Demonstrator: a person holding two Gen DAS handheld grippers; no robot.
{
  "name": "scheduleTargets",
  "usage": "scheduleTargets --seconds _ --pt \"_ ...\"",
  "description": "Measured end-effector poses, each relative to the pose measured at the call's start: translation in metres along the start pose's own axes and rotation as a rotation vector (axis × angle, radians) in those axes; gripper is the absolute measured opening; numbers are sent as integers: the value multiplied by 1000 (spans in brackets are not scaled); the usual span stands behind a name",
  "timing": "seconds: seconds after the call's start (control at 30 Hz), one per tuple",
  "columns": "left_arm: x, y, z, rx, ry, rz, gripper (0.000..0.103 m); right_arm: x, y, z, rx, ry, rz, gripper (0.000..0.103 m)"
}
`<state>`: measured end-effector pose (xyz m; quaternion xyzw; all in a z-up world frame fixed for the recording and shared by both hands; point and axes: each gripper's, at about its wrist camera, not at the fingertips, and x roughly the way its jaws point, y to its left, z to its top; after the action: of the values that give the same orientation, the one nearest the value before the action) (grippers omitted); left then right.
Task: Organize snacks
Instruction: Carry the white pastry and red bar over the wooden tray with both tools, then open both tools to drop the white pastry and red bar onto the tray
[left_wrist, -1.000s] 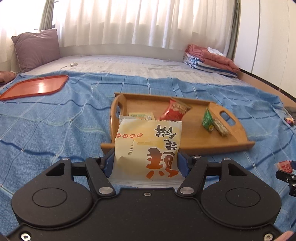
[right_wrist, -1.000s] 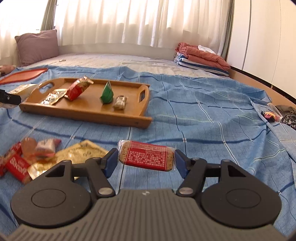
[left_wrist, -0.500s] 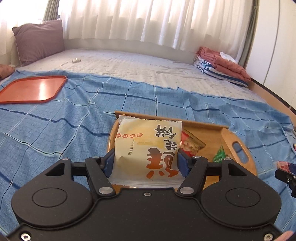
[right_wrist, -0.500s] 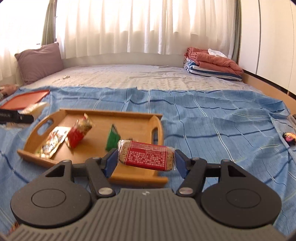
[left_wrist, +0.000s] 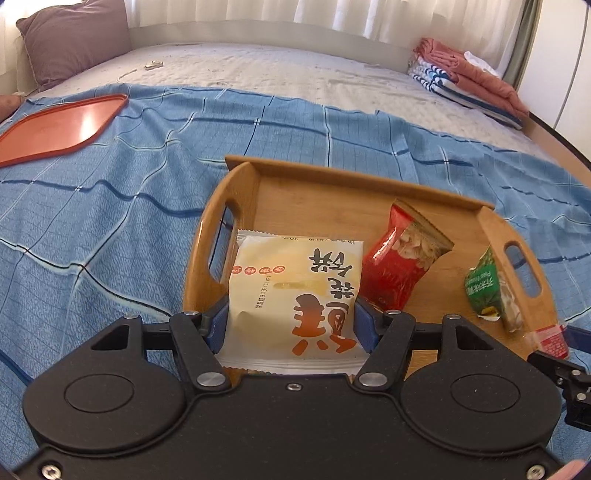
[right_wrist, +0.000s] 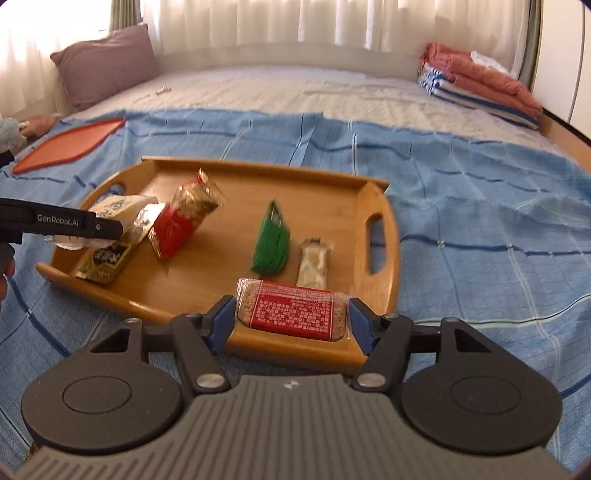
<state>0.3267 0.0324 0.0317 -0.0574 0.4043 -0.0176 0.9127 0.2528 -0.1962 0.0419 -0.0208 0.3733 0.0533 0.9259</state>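
Observation:
My left gripper (left_wrist: 291, 325) is shut on a cream pastry packet (left_wrist: 291, 291) with orange characters, held over the left end of the wooden tray (left_wrist: 332, 184). My right gripper (right_wrist: 291, 321) is shut on a red-labelled cereal bar (right_wrist: 291, 310), held over the tray's near edge (right_wrist: 258, 339). On the tray lie a red snack bag (right_wrist: 181, 221), a green packet (right_wrist: 271, 243), a pale bar (right_wrist: 314, 262) and a dark-and-gold packet (right_wrist: 107, 262). The left gripper (right_wrist: 74, 225) with its packet also shows in the right wrist view.
The tray sits on a blue checked cloth (right_wrist: 480, 206) spread over a bed. A flat orange tray (left_wrist: 55, 129) lies at far left. A purple pillow (right_wrist: 107, 62) and folded blankets (right_wrist: 480, 85) lie at the back.
Both grippers have moved forward and tilted down, from short of the tray to over it, each still holding its snack. The loose snacks on the cloth have left the right view.

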Motion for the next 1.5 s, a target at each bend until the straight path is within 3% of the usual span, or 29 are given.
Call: scheduleTargets --seconds 0.27,0.43,0.9,0.97,1.0,1.1,1.5 --pt "8 -2 -1 3 -15 20 64 23 -5 4 45 60 17 68" --pt "13 -8 -5 56 -43 35 64 30 -9 6 71 51 10 68" --pt "18 -13 -6 78 -77 44 65 39 -14 4 85 16 -14 71" --pt "16 -12 -6 61 -82 33 71 38 -15 2 93 0 -7 80" --pt "12 -10 -8 53 -91 22 78 37 -16 1 101 -11 -2 84" --pt "1 -8 -10 57 -124 -5 90 31 -17 -3 123 -36 19 88" --pt "-69 -17 -43 224 -200 -41 98 -12 -8 -24 71 -78 26 96"
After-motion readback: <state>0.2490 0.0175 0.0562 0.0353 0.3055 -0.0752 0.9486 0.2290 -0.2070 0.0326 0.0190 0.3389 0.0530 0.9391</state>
